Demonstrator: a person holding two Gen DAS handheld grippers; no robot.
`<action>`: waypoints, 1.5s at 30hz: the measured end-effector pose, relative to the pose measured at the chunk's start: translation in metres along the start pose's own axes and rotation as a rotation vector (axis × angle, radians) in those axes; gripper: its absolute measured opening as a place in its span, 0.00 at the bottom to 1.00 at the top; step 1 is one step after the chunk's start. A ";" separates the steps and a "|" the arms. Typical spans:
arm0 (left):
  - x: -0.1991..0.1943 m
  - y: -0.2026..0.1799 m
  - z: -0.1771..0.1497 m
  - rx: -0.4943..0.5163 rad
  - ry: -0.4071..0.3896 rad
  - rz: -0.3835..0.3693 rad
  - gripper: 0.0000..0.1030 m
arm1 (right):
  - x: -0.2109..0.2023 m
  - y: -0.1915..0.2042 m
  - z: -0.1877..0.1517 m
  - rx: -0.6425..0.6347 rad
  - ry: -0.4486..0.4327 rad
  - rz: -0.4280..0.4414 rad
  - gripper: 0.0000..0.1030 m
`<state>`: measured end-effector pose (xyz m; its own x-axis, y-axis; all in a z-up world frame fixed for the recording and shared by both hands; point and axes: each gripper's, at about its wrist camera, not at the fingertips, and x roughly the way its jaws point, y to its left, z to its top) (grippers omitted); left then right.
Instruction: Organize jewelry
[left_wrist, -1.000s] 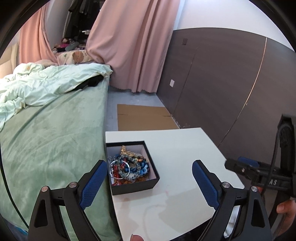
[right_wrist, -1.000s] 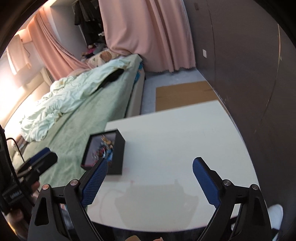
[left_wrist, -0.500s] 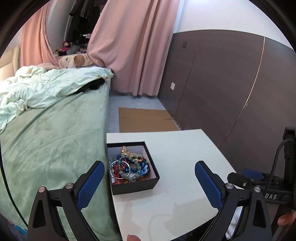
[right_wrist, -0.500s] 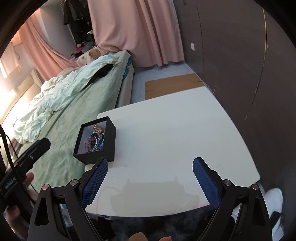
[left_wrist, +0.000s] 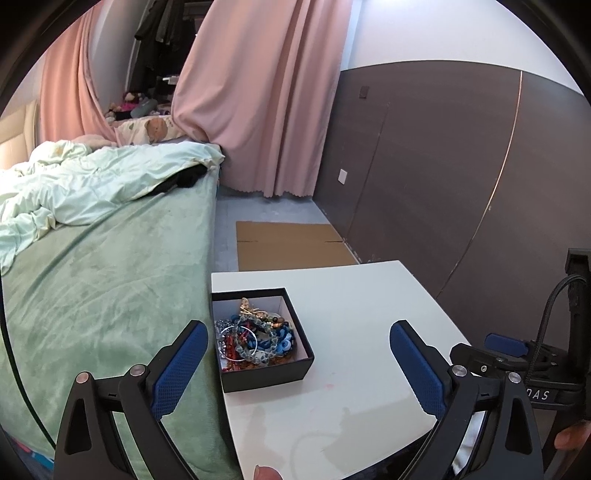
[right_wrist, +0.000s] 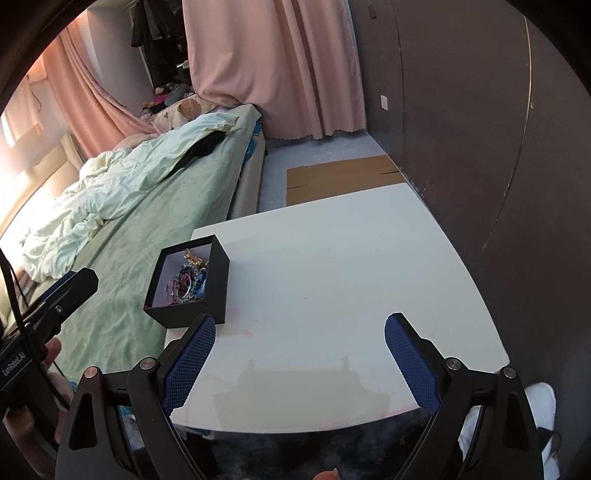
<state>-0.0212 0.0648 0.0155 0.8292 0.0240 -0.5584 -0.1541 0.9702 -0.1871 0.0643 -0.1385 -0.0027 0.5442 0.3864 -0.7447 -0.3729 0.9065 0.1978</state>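
The pile of jewelry (left_wrist: 255, 341) is too tangled to sort out piece by piece: blue and grey beads, red bits, a silver bangle and a gold item toward the far wall show, the rest is a blur. From the right wrist view the box (right_wrist: 188, 282) near wall hides part of the contents, so only the top of the heap (right_wrist: 186, 282) is visible. Right gripper (left_wrist: 498, 349) is cut off at the frame edge in the left view, w/ just one blue pad and black body showing.

Box (left_wrist: 260, 338) is black outside, white inside, lid off, roughly square so no clear long axis; its sides run about parallel w/ the table (left_wrist: 362, 314) edges. It sits on the white table at the edge nearest the green bed (left_wrist: 110, 280), opening facing up.

Left gripper (left_wrist: 293, 363) has its jaws spread wide, nothing between them, held above the table w/ the box just ahead of its left pad. Right gripper (right_wrist: 299, 354) jaws also wide apart and holding nothing, over bare tabletop, box ahead to its left
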 end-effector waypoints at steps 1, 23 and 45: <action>0.000 0.000 0.000 0.002 -0.001 0.002 0.96 | 0.000 0.000 0.000 0.001 0.000 0.000 0.91; -0.003 -0.002 -0.003 0.019 0.005 -0.005 0.96 | -0.006 -0.003 -0.001 -0.027 -0.006 0.008 0.91; -0.007 -0.007 -0.005 0.020 -0.021 0.014 0.96 | -0.009 -0.002 -0.002 -0.026 -0.009 0.008 0.91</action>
<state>-0.0288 0.0561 0.0166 0.8383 0.0429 -0.5435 -0.1553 0.9744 -0.1627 0.0587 -0.1442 0.0021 0.5478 0.3949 -0.7375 -0.3966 0.8988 0.1867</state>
